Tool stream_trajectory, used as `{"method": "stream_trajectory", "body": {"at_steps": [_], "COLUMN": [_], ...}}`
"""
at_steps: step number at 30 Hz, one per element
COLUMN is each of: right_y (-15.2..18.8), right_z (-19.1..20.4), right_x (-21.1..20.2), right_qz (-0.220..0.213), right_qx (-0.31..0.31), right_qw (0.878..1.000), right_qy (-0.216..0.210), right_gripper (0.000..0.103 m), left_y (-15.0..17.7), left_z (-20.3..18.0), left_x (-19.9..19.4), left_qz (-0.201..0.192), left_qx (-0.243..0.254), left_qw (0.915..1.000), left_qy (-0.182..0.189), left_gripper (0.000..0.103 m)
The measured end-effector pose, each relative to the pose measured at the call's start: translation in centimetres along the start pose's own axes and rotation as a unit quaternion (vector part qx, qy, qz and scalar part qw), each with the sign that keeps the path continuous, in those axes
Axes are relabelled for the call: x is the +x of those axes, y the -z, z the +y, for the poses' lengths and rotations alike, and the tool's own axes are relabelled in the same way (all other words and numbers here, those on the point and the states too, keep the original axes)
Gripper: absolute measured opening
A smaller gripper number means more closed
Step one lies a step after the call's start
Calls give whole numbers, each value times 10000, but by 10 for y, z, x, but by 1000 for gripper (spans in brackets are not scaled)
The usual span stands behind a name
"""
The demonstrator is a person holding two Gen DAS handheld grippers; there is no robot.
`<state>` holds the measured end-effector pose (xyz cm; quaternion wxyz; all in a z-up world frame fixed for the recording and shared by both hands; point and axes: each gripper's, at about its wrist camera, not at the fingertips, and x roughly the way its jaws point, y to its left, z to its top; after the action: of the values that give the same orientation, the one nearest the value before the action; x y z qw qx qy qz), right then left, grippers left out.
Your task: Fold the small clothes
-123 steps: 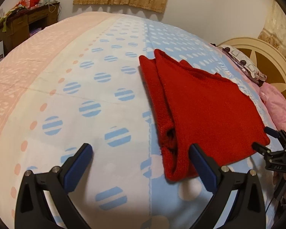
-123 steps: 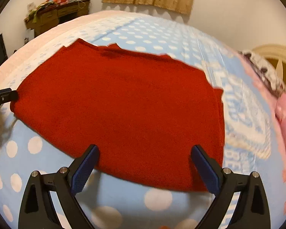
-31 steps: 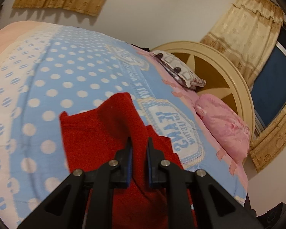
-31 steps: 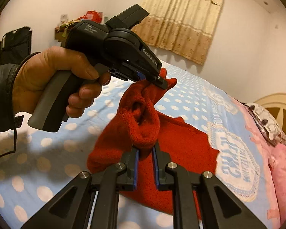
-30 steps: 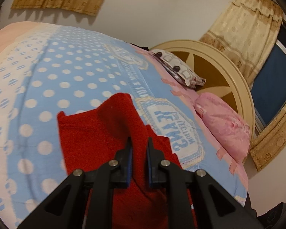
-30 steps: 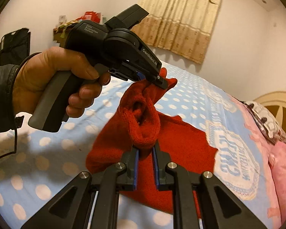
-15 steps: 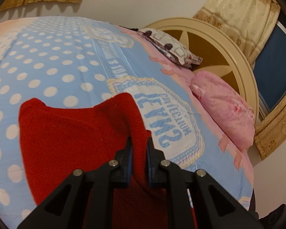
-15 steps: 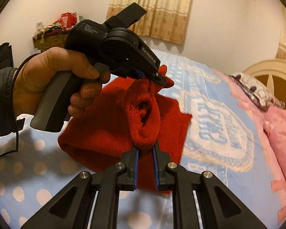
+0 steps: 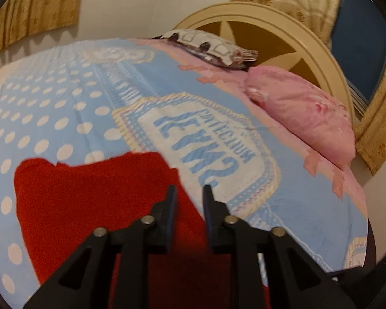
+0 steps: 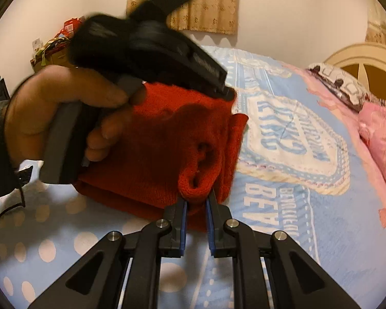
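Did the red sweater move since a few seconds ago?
Yes. The red sweater was spread wide on the bed; now it's folded over toward the blue badge print on the bedspread, nearer the pillows.

In the right wrist view the left tool (image 10: 227,94) is motion-blurred, and it and the hand (image 10: 64,118) hide the red garment's (image 10: 167,139) far edge. In the left wrist view the garment's near part runs under the tool's arms and off the bottom edge.
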<state>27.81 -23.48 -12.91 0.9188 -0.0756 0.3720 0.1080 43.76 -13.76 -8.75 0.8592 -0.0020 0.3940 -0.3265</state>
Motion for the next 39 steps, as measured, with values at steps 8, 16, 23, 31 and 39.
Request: {"method": "stream_trajectory", "body": {"at_steps": [8,16,23,31,39], "right_y": [9,2,-48,-48,-55], "right_z": [-14,-26,-10,-42,-44], "right_x": [-6,-29,-4,64,42], "right_qz": [223,39,-84,633,426], "right_qx": [235,390,208,651,644], "right_qw": [9992,9989,9994,9953,9957], "right_qy": [-232,-266,-273,335,519], "right_gripper": [16,64,64,66,71], "left_y": [28,91,114,131,134], "left_z": [13,46,42,26,43], "left_x": [-52,-93,-72,-65,-82], "left_qz": [-357,-570,-208,-204,-444], "left_qx": [295,36,30,382,61], "left_qw": [9963,9929,9948,9940,9941], "left_qy": [-728,-1048,-1001,-1002,-990], "left_gripper": [62,81,81,81,92]}}
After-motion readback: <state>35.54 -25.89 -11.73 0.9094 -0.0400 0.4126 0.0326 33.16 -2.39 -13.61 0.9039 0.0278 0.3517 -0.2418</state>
